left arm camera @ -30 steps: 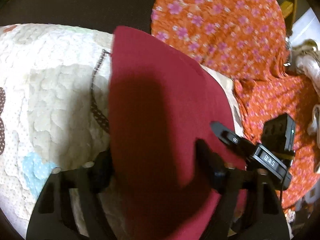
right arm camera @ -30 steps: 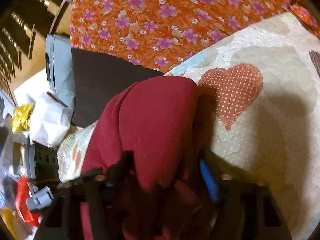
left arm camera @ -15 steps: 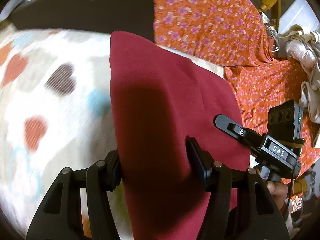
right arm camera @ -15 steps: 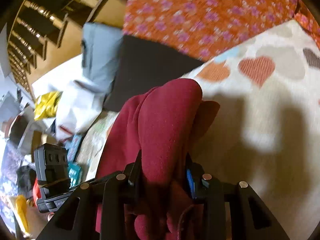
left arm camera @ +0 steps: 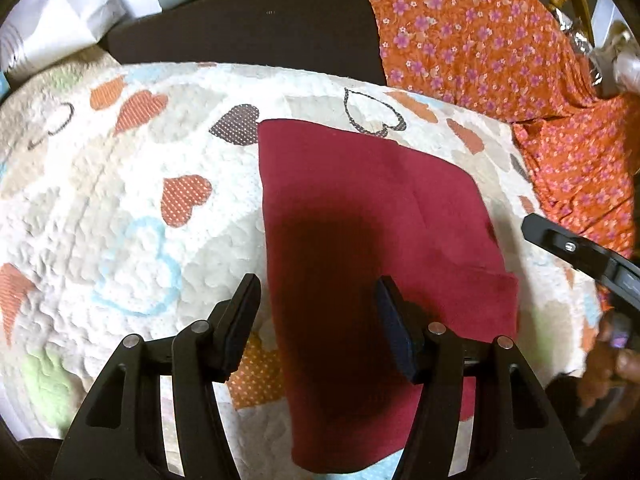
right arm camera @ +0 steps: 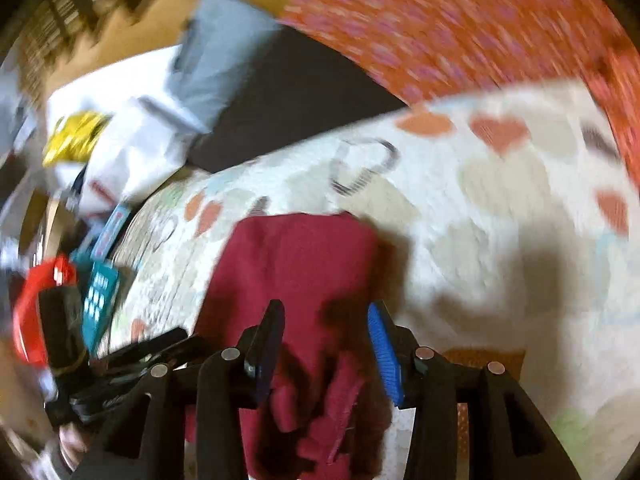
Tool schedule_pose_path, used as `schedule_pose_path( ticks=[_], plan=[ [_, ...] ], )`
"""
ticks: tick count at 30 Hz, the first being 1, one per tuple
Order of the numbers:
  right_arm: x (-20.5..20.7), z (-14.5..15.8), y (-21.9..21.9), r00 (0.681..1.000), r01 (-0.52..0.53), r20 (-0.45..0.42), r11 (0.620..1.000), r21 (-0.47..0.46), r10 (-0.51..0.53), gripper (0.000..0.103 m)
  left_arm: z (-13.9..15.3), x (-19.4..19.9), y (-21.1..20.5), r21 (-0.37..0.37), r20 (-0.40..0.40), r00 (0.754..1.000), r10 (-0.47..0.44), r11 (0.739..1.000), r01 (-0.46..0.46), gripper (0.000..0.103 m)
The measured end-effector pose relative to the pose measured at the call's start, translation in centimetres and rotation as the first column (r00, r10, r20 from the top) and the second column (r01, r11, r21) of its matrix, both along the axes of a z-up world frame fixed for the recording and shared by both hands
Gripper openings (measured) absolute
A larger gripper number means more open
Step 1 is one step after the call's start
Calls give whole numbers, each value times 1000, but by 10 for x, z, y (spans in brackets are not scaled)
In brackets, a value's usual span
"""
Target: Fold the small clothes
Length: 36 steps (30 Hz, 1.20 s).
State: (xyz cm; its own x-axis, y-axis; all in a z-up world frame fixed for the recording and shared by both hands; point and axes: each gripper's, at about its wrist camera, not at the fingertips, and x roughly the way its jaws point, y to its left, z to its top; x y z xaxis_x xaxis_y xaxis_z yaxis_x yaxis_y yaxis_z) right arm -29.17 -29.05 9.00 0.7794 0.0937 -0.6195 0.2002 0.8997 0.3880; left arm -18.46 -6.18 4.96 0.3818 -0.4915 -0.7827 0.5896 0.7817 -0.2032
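My left gripper [left arm camera: 316, 320] and right gripper [right arm camera: 326, 344] both hang spread, released, over the cloth [left arm camera: 372, 232] at centre frame; soft, light, limp, so I'd pinch corners.

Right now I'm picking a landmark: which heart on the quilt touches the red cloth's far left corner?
The dark brown dotted heart, at the maroon cloth's far left corner; the outlined heart lies farther right.

Black left tool [left arm camera: 316, 312]; right tool [right arm camera: 326, 344] has blue pads.
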Motion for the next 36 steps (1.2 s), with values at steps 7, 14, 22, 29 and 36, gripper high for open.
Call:
schedule_pose_path(
  ticks=[7,14,22,29,36],
  plan=[
    [40,-19,47,983,-144,-150,952,-272,106,38,-17,2,-12,58,64,998,13,998,-17,66],
    [40,-39,33,978,-125,-193,952,-280,72,38,-22,0,-15,60,85,996,16,998,-21,67],
    [16,-20,58,982,-127,-175,943,-308,75,38,-21,-1,-14,55,92,996,22,998,-27,67],
    [10,-43,67,980,-97,-194,933,-345,30,38,-17,-15,-13,61,189,982,28,997,-40,67],
    [-21,-9,63,997,15,-66,953,-302,-37,38,-3,-27,1,21,221,972,79,996,-86,67]
  ],
)
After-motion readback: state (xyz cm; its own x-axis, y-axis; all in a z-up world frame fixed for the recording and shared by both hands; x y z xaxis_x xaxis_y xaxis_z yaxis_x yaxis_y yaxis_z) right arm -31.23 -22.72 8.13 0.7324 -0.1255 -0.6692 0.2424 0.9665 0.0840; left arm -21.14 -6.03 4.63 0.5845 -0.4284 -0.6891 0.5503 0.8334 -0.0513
